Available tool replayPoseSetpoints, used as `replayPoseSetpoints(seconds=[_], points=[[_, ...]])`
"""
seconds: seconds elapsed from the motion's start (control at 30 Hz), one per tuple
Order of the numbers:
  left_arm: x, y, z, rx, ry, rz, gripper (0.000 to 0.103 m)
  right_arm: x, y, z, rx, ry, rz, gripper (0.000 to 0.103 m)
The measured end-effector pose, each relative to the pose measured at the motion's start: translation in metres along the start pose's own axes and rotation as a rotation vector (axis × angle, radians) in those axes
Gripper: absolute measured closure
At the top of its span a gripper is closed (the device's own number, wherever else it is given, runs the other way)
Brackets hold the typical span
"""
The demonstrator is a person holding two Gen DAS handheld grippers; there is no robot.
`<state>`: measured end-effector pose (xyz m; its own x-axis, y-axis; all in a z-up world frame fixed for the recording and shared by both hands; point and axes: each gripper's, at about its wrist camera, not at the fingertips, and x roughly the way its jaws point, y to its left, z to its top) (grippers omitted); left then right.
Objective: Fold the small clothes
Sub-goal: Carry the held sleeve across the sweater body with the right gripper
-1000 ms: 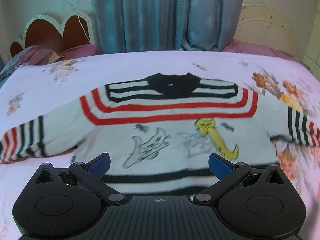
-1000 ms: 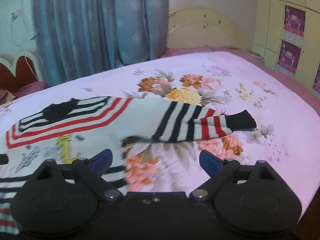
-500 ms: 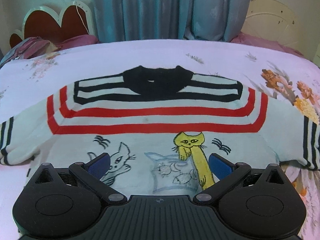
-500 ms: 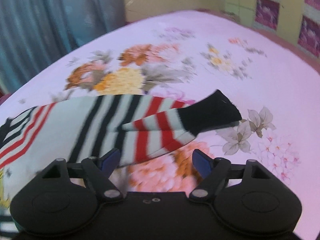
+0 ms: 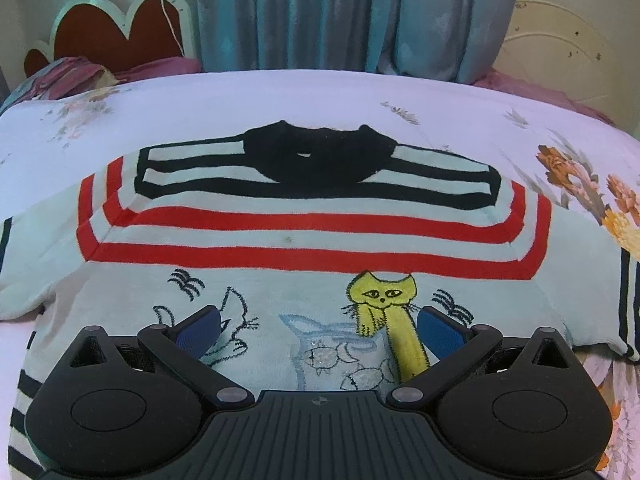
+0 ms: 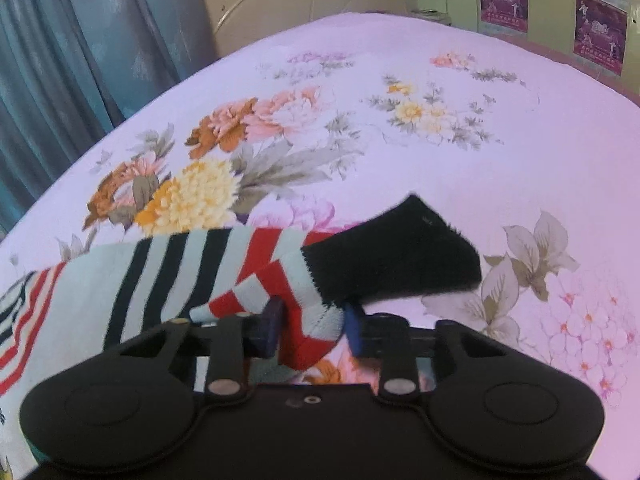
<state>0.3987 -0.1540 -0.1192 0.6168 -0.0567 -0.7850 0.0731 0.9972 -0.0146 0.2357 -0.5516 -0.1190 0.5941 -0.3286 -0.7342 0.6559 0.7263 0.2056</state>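
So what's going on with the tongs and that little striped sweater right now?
Right tongs closing on sleeve near cuff. Left tongs open over sweater front. Sweater flat on bedsheet, unfolded. Nothing in the way.

A bed [image 5: 280, 96] with a pale pink sheet printed with orange, yellow and pink flowers fills the room's middle. Behind it hang blue-grey curtains [image 5: 352, 16], with a cream curved headboard [image 5: 560, 60] to one side and a red, white-edged scalloped headboard [image 5: 116, 32] with crumpled pink bedding [image 5: 72, 76] on the other. Past the bed's far corner stands a pale yellow-green panelled wall [image 6: 556, 4] bearing dark pink pictures [image 6: 502, 0].
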Motion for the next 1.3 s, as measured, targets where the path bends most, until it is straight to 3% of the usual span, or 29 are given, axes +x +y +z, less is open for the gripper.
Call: replayPoseSetpoints(seconds=[0.07,0.27,0.5,0.73,0.83,0.93,1.03,1.23,1.3], points=[[-0.001,0.002,0.000,0.006,-0.006,-0.030,0.000,-0.003,0.000,0.003,0.008,-0.020,0.026,0.088],[-0.005,0.018,0.006,-0.023,0.003,-0.064,0.000,-0.030,0.044,0.014,-0.095,-0.133,0.127,0.089],[-0.020,0.068,0.019,-0.112,-0.034,-0.122,0.000,-0.061,0.167,-0.010,-0.336,-0.177,0.339,0.090],[-0.022,0.113,0.018,-0.153,-0.020,-0.159,0.000,-0.045,0.276,-0.088,-0.521,-0.020,0.479,0.089],[-0.015,0.120,0.014,-0.173,0.013,-0.209,0.000,-0.033,0.303,-0.116,-0.590,0.084,0.509,0.079],[-0.003,0.113,0.010,-0.171,0.060,-0.264,0.000,-0.042,0.311,-0.132,-0.602,0.111,0.536,0.072],[0.006,0.100,0.009,-0.162,0.096,-0.332,0.000,-0.064,0.295,-0.126,-0.607,0.076,0.538,0.066],[0.028,0.066,0.007,-0.155,0.131,-0.425,0.001,-0.080,0.235,-0.113,-0.612,-0.001,0.380,0.062],[0.032,0.060,0.006,-0.159,0.113,-0.419,0.021,-0.074,0.219,-0.111,-0.594,-0.001,0.339,0.061]])
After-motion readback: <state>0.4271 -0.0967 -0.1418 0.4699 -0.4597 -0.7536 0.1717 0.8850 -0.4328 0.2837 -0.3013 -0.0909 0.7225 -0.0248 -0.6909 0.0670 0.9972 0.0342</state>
